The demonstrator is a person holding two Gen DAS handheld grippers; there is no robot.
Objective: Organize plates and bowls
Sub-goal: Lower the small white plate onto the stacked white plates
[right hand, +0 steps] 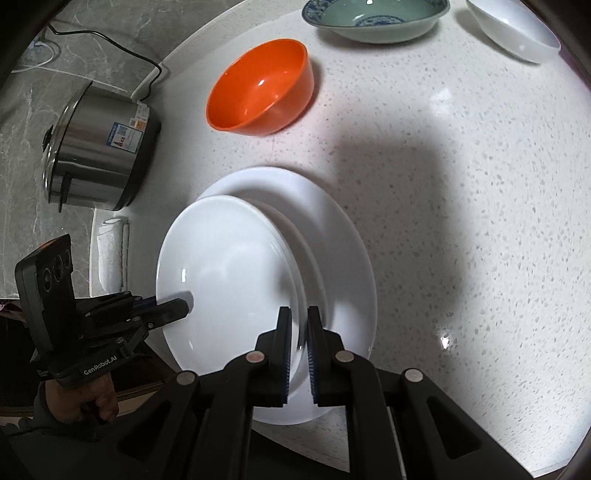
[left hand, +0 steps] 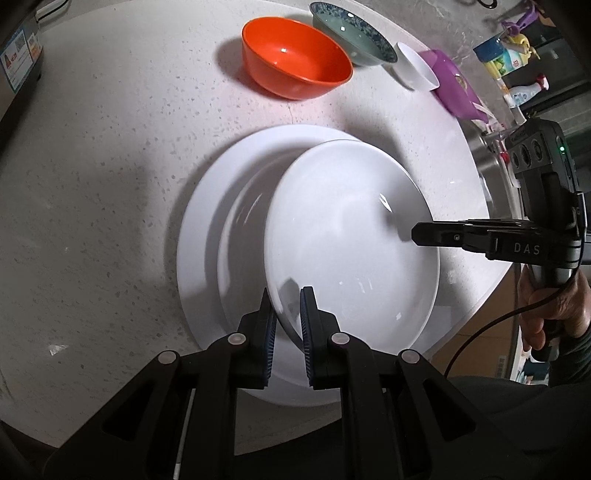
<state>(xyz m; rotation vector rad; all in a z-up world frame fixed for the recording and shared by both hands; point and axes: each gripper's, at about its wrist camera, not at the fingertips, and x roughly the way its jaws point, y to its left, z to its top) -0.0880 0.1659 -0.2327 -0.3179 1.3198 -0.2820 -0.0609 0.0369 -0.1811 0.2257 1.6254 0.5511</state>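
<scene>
1. The countertop [left hand: 110, 166] is white stone with small grey speckles, and everything stands on it. Its curved edge shows at the right in the left wrist view.
2. A steel rice cooker [right hand: 99, 147] stands at the far left of the counter, with a black cable going away behind it.
3. A large white plate [left hand: 199, 240] lies flat on the counter, near the front edge.
4. A smaller white plate [left hand: 351, 236] is above the large plate and overlaps most of it. It is tilted, and I cannot tell if its low side touches the large plate. Both grippers hold it at opposite rims.
5. The left gripper [left hand: 288, 325] has its jaws narrow, closed on the near rim of the smaller plate; the rim passes between the 2 blue pads [left hand: 308, 332].
6. The right gripper [right hand: 298, 354] is also closed tight on the rim of this plate. In the left wrist view its black fingers [left hand: 436, 236] come from the right side and a hand [left hand: 554, 310] holds its handle.
7. An orange bowl [left hand: 295, 59] stands upright behind the plates, well apart from them.
8. A green bowl with blue pattern [left hand: 351, 33] stands just beside the orange bowl, further back.
9. A small white bowl [left hand: 417, 66] is next to the green one, and a purple dish [left hand: 454, 85] lies near the counter edge behind it.
</scene>
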